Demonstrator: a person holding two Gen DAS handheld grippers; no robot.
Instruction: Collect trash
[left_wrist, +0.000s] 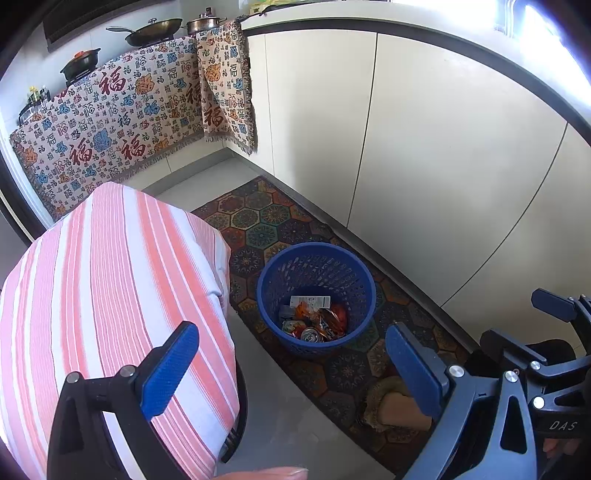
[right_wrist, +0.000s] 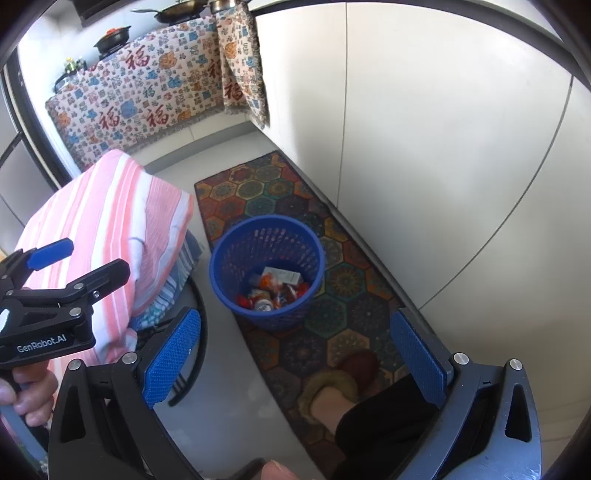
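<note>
a: left wrist view shows the left gripper with its blue pads spread wide and nothing between them, held high over the floor. the right gripper is the same in its own view: fingers apart, empty

b: and the trash?

a: down in the blue basket, which stands on the patterned rug, towards the rug's edge nearest the striped cloth. i can make out a drinks can, crinkled orange wrappers and a small white carton

b: so which step is this?

a: my guess is between pieces, or close to done. no loose litter shows on the rug or the grey floor, and the cloth's top is bare. the next move calls for finding a further piece, if any, outside these views

b: materials?

a: the basket is hard plastic, round, tapering, with a lattice wall. the wrappers look thin and crackly, the can is rigid metal. the rug is flat-woven in hexagons, and the pads are finely ribbed rubber
</note>
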